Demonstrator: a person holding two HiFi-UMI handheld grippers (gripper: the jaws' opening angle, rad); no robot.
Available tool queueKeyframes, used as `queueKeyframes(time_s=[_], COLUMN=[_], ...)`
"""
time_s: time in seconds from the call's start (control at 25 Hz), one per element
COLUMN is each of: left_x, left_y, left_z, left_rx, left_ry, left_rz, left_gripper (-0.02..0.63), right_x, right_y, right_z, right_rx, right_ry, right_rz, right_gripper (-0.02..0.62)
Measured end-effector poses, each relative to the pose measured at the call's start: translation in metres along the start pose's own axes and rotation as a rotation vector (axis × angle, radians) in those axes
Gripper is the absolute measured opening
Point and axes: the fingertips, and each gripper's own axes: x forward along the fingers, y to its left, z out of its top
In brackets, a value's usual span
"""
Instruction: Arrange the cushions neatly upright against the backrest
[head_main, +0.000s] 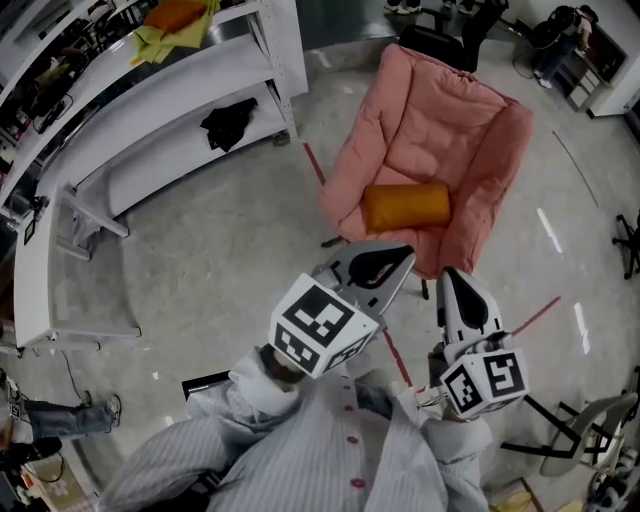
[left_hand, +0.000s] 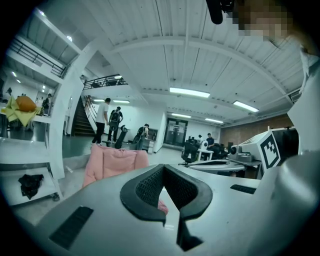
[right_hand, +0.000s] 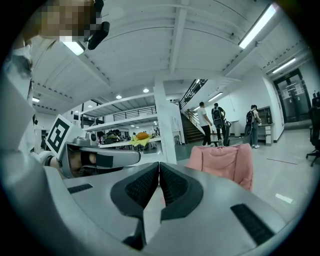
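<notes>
An orange bolster cushion lies flat across the seat of a pink padded chair, in front of its backrest. Both grippers are held close to the person's chest, short of the chair and touching nothing. My left gripper is shut and empty, pointing toward the seat's front edge. My right gripper is also shut and empty, just right of it. In the left gripper view the closed left gripper covers most of the chair. The right gripper does the same to the chair. The cushion is hidden in both gripper views.
A white shelf rack stands left of the chair, holding a yellow-orange bundle and a black cloth. Red tape lines mark the concrete floor. A grey office chair is at the lower right. People stand far off by a staircase.
</notes>
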Motion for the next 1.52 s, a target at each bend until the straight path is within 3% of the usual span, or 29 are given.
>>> queueKeyframes(time_s=[0.32,0.6,1.52], left_x=[0.003,0.036,0.275], left_y=[0.052,0.082,0.21], left_z=[-0.012,-0.011,0.07], left_rx=[-0.043,-0.063,-0.103], left_ry=[0.035,0.04,0.025], left_rz=[0.016,0.039,0.146], left_gripper=[0.009,0.009,0.009], right_x=[0.046,0.078,0.244], right_y=[-0.014,-0.052,-0.27], right_z=[-0.008,-0.014,0.055], right_rx=[0.045,0.064,0.041], right_ry=[0.025,0.052,0.104], right_rz=[-0.034,-0.036,0.089], right_gripper=[0.014,0.014,0.014])
